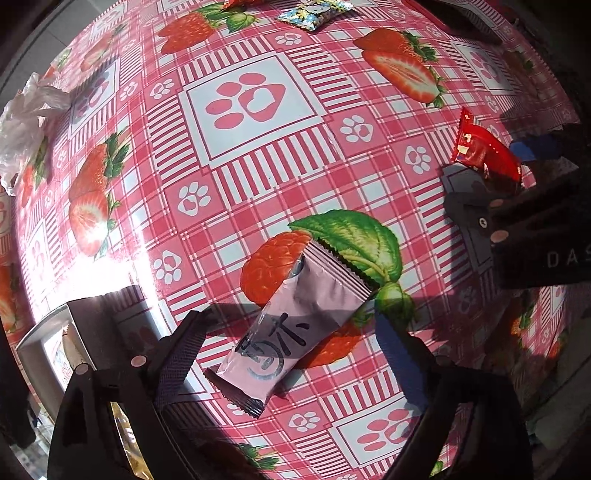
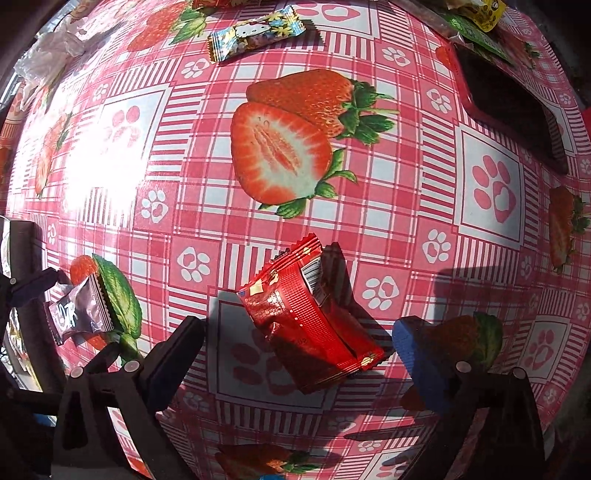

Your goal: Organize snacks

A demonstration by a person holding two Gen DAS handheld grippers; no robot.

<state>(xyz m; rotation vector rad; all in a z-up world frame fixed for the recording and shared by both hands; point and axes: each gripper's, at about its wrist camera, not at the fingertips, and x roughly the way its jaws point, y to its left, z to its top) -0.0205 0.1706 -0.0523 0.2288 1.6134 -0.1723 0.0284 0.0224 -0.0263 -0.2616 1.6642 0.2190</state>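
Your left claw (image 1: pixel 291 354) hangs low over the table (image 1: pixel 258 177), tipped forward, its two fingers spread wide to either side of the pale lilac snack packet (image 1: pixel 295 321). The packet lies flat on the strawberry-print cloth, slanted between the fingers, and neither finger clearly touches it. A white box (image 1: pixel 55 343) sits just beyond your left finger, at the table's near left edge.

Your right claw (image 2: pixel 299 347) is held the same way, low and angled down, fingers wide apart with the red snack packet (image 2: pixel 314 321) lying on the cloth between them. That packet is creased and also slanted; whether a finger touches it, you cannot tell from here. From the left wrist view, your right claw and the red packet show off to the right, well apart from the lilac one.

Toward the far edge lies a cartoon-cat wrapped snack (image 2: pixel 258 33), with a dark red-rimmed tray (image 2: pixel 517 118) at the far right and a crumpled white plastic bag (image 1: pixel 26 125) at the far left.
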